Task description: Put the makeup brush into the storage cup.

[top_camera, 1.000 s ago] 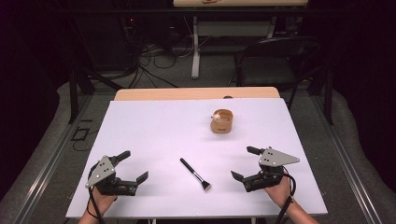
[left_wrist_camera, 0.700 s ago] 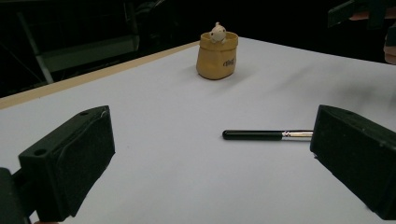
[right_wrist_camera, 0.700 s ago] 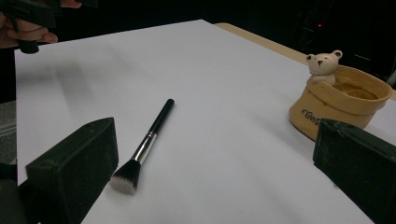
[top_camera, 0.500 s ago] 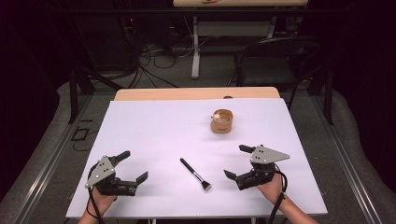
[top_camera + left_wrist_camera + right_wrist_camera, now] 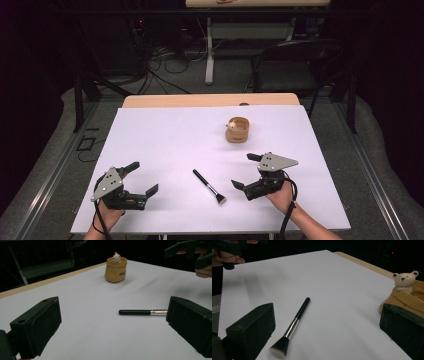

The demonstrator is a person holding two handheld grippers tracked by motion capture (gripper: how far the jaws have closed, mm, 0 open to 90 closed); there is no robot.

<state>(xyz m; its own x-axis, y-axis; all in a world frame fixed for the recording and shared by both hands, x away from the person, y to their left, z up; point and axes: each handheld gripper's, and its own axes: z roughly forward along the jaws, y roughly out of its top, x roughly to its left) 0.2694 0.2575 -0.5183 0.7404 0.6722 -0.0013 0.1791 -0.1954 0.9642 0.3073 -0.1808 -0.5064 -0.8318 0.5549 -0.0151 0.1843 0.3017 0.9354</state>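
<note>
Evidently approach phase: right gripper [image 5: 249, 171], jaws wide, hovers just right of the makeup brush [image 5: 209, 186] lying flat mid-table; left gripper [image 5: 136, 177] wide, idle. Next: lower, straddle handle.

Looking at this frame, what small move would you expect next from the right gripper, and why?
Probably the right gripper eases further left and down toward the makeup brush. Its jaws stand wide open and empty, and in its own view the brush lies flat on the white table just ahead between them, untouched. The left gripper sits farther off.
</note>
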